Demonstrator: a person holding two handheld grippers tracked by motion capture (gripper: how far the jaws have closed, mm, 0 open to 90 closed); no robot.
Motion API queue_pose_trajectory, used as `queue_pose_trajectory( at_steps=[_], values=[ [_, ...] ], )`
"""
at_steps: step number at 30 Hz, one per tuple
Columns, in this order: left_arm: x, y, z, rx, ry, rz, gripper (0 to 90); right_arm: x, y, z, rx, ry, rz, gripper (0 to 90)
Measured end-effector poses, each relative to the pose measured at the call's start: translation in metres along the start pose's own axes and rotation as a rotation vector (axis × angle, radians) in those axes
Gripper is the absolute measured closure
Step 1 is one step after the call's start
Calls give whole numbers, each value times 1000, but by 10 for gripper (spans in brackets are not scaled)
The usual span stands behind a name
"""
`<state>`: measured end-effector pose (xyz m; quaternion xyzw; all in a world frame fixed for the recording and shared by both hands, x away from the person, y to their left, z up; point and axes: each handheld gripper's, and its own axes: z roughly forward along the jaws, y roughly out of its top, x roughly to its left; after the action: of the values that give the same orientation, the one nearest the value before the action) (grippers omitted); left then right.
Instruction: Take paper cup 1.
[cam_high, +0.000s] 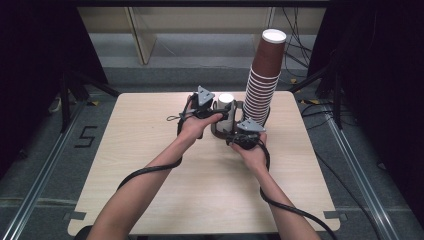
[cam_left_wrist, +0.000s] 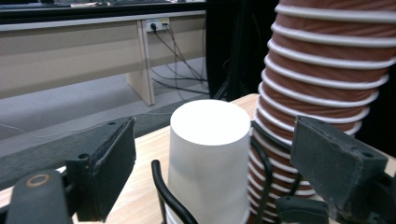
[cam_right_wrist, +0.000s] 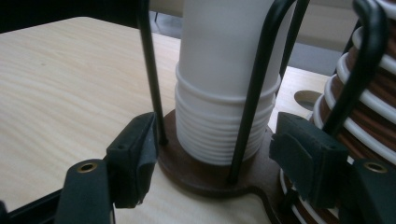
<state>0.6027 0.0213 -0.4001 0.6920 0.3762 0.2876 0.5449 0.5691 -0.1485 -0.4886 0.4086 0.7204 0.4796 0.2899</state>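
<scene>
A black wire cup holder on a brown wooden base (cam_right_wrist: 205, 179) stands at the far middle of the table (cam_high: 150, 150). It holds a short stack of upturned white cups (cam_high: 226, 102) (cam_left_wrist: 208, 154) (cam_right_wrist: 224, 70) and, to its right, a tall leaning stack of upturned brown cups (cam_high: 264, 80) (cam_left_wrist: 322, 79) (cam_right_wrist: 369, 116). My left gripper (cam_high: 220, 114) (cam_left_wrist: 212, 135) is open, one jaw on each side of the top white cup, with gaps showing. My right gripper (cam_high: 239, 135) (cam_right_wrist: 215, 135) is open low at the holder's base, its jaws flanking the front wire posts (cam_right_wrist: 254, 93).
Cables trail from both grippers across the table towards the person. Past the table's far edge are a grey floor, light wooden furniture (cam_high: 145, 35) and loose cables. Black stands and curtains flank both sides. The near half of the table is bare wood.
</scene>
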Motion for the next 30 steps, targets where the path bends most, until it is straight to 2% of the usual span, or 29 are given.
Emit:
queue_pose_trajectory(
  at_steps=[2, 5, 6, 8, 10, 12, 13, 14, 17, 19, 21, 22, 24, 25, 26, 27, 28, 30],
  values=[
    [0, -1, 4, -1, -1, -10, 139, 2, 1, 4, 5, 12, 29, 316],
    [-1, -1, 8, -3, -6, 5, 140, 6, -1, 10, 4, -44, 36, 316],
    [-1, -1, 8, -5, -8, 9, 141, 7, -2, 11, 5, -48, 55, 318],
    [0, -1, 10, -8, -7, 8, 142, 9, -3, 14, 3, -60, 60, 316],
    [0, 0, 11, -14, -7, 9, 143, 12, -2, 16, 12, -94, 54, 314],
    [1, 0, 11, -17, -5, 5, 144, 15, -1, 18, 2, -107, 85, 314],
    [1, 1, 12, -18, -5, 3, 144, 12, 0, 20, -7, -118, 38, 314],
    [1, 1, 12, -18, -5, 5, 144, 12, 0, 23, -9, -121, 30, 314],
    [2, 1, 13, -11, -8, 16, 144, 13, 0, 26, -20, -134, 57, 317],
    [2, 1, 14, -11, -9, 14, 145, 13, 1, 27, -18, -128, 61, 312],
    [2, 1, 16, -12, -8, 3, 145, 16, 1, 29, -17, -135, 84, 302],
    [3, 2, 16, -10, -6, 4, 145, 16, 1, 29, 0, -122, 86, 296],
    [4, 1, 17, -7, -6, 0, 145, 18, -1, 31, -8, -131, 107, 285],
    [4, 1, 17, -4, -9, -1, 144, 16, -2, 34, -31, -153, 64, 283],
    [5, 1, 17, -2, -9, 0, 144, 18, -2, 34, -24, -165, 77, 283],
    [5, 1, 17, 4, -7, 6, 144, 18, -2, 34, -14, -153, 94, 281],
    [5, 1, 18, 0, -8, -4, 144, 19, -3, 36, -25, -174, 87, 280],
    [6, 1, 18, 1, -8, -10, 144, 17, -2, 38, -22, -167, 78, 287]
  ],
)
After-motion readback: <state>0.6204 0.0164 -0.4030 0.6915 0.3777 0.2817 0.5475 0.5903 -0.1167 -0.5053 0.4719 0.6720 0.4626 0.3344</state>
